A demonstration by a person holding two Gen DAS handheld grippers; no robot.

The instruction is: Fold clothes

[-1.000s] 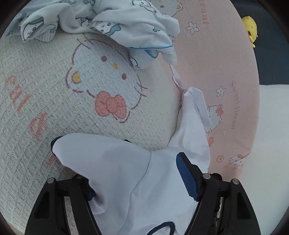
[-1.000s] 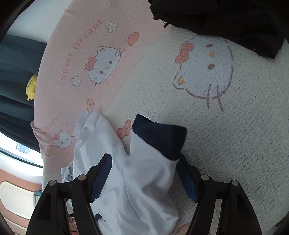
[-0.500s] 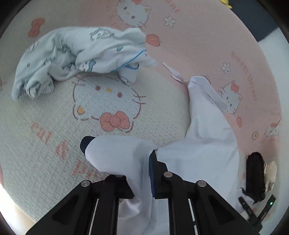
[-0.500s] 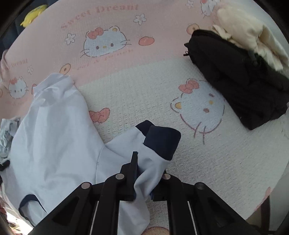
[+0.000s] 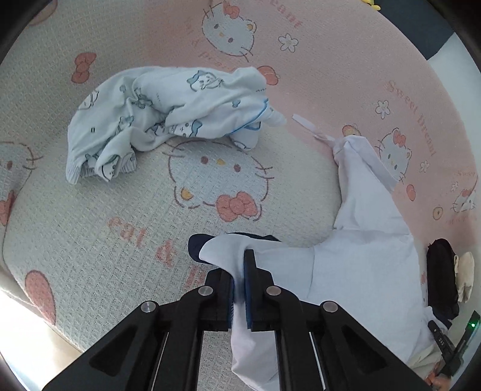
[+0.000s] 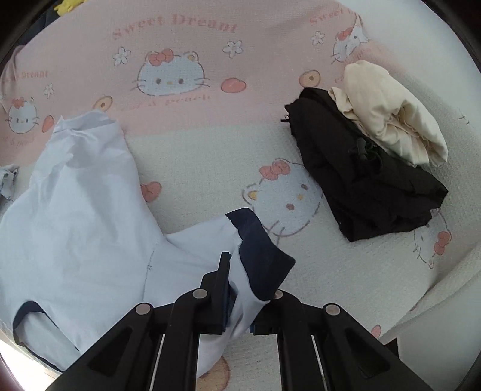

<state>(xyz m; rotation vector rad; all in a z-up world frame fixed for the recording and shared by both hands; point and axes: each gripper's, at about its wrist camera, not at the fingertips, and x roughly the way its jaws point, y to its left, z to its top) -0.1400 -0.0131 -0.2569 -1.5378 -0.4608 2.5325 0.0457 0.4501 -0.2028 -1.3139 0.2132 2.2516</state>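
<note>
A white T-shirt (image 5: 366,258) with navy cuffs and collar lies spread on a cartoon-cat blanket (image 5: 126,216). My left gripper (image 5: 239,270) is shut on one sleeve just behind its navy cuff (image 5: 195,245), and the sleeve is raised off the blanket. In the right wrist view the same T-shirt (image 6: 75,216) spreads to the left. There my right gripper (image 6: 240,276) is shut on the other sleeve, whose navy cuff (image 6: 261,252) folds over the right finger. The navy neckline (image 6: 27,315) shows at lower left.
A crumpled pale-blue printed garment (image 5: 156,117) lies at the far left of the blanket. A black garment (image 6: 366,183) with a cream one (image 6: 390,117) on top sits to the right. The right gripper's hardware (image 5: 451,340) shows at the left view's lower right. A yellow toy (image 6: 69,4) sits beyond the blanket.
Both grippers closed on the T-shirt's sleeves, one each. Both have since risen and rolled, lifting the sleeves, so more of the blanket and the other clothes has come into view.
</note>
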